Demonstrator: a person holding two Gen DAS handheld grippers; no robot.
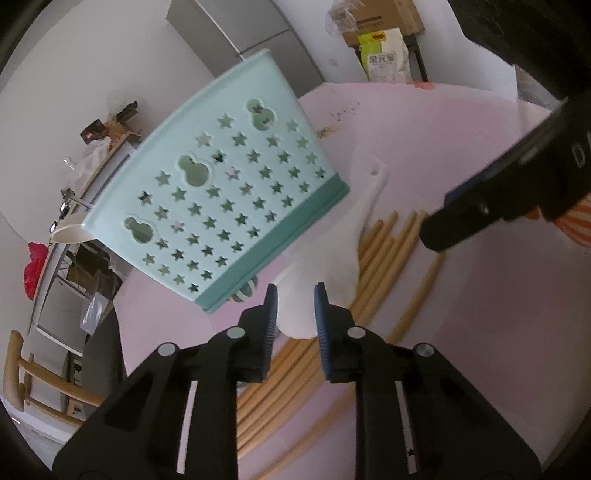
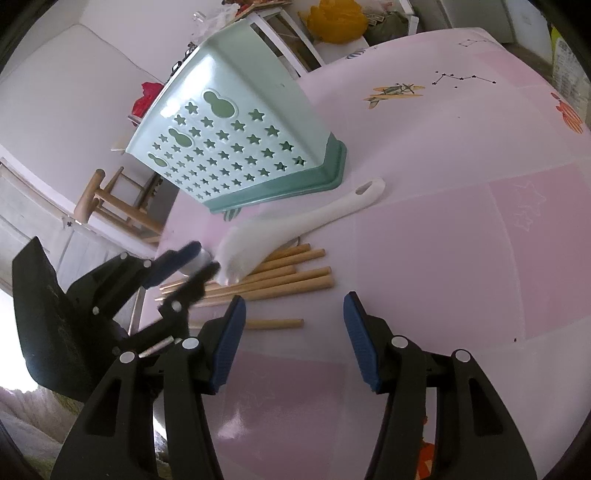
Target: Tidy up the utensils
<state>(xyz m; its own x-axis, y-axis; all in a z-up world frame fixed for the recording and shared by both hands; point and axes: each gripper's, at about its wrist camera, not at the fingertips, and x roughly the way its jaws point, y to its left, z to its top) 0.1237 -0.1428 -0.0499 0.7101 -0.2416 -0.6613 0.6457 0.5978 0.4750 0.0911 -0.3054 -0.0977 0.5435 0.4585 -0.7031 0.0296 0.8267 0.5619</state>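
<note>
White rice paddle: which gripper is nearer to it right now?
Left. The left gripper has its fingers either side of the white rice paddle's scoop end, above the chopsticks. The right gripper sits open, short of the chopsticks.

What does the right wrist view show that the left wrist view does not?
Only the right wrist view shows the right gripper with open jaws, an airplane print on the table and a lone chopstick. Only the left wrist view shows a cardboard box and a white bag behind the table. Both show the green basket, white rice paddle, chopsticks and left gripper.
</note>
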